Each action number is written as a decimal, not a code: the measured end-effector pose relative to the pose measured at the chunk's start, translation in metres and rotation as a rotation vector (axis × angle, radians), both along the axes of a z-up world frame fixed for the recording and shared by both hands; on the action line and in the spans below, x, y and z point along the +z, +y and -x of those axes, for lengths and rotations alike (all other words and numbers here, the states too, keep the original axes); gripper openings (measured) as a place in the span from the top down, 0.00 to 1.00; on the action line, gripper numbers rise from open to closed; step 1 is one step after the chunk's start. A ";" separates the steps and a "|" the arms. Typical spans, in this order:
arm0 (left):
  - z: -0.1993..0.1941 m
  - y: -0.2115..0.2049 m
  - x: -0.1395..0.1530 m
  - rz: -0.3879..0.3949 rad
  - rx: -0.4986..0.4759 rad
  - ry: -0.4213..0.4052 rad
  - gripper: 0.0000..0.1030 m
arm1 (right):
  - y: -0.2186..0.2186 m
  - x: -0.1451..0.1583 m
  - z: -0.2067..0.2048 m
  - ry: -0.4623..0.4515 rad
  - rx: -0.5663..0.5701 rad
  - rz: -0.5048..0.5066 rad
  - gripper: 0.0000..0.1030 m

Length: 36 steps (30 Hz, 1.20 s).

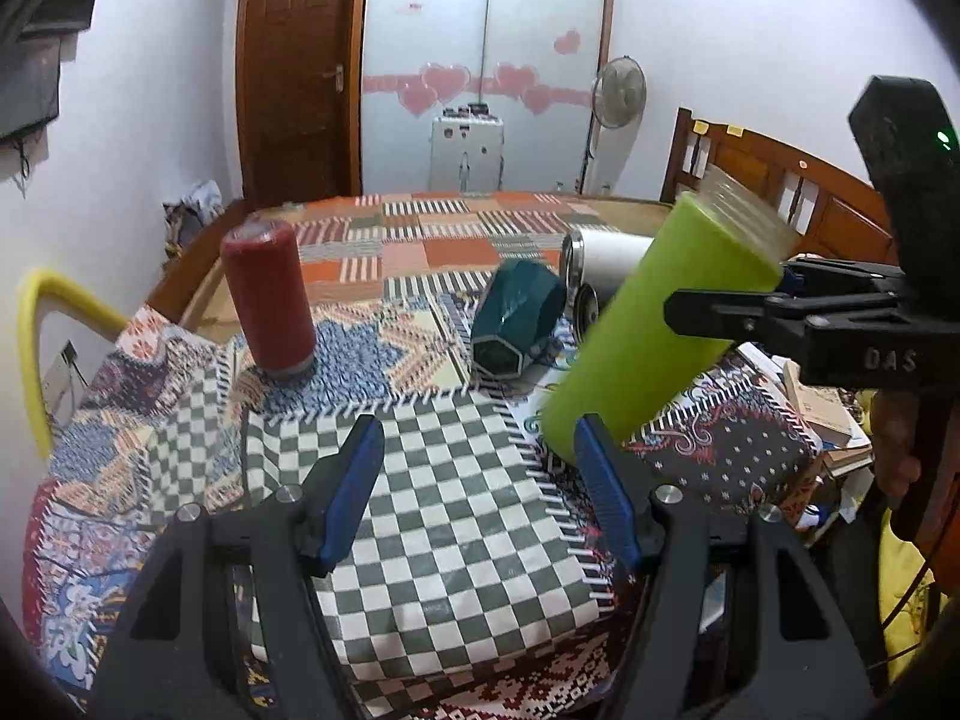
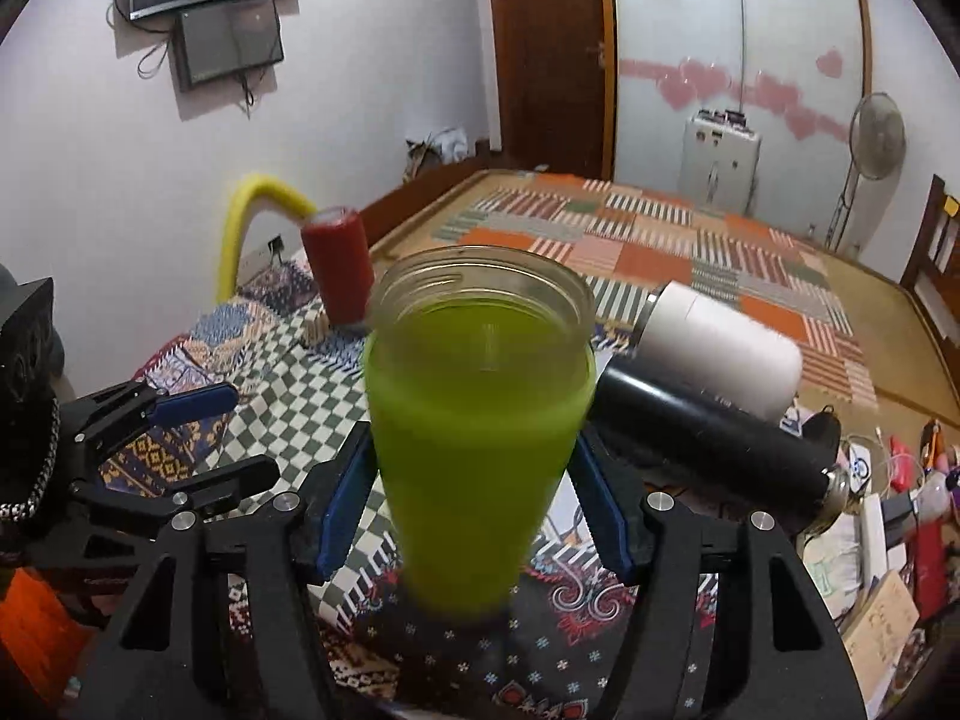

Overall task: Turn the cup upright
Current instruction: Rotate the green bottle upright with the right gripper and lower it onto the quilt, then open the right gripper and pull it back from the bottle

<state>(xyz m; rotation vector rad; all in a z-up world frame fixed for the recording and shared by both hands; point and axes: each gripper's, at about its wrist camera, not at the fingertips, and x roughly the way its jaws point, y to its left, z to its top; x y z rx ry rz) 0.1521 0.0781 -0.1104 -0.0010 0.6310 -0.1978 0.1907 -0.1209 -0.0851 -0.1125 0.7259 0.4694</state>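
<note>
A lime-green cup [image 1: 654,324] with a clear threaded rim is tilted, mouth up and to the right, base near the cloth. My right gripper [image 2: 474,480] is shut on the green cup [image 2: 474,420], its blue pads pressing both sides; it also shows in the left wrist view [image 1: 750,300] from the right. My left gripper [image 1: 480,480] is open and empty over the checkered cloth, just left of the cup's base.
A red bottle [image 1: 270,300] stands upside down at the left. A teal faceted cup [image 1: 516,318], a white bottle [image 2: 720,348] and a black bottle [image 2: 714,444] lie on their sides. Patterned cloths [image 1: 450,510] cover the table. Clutter [image 2: 888,516] lies off the right edge.
</note>
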 end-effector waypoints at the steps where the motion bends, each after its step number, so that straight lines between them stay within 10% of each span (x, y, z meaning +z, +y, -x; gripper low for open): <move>1: 0.001 -0.001 0.001 -0.001 0.001 -0.006 0.35 | -0.001 0.000 -0.003 0.001 -0.005 -0.015 0.41; 36: 0.011 -0.001 0.000 0.010 0.045 -0.057 0.28 | 0.008 -0.015 0.029 -0.144 -0.002 -0.014 0.40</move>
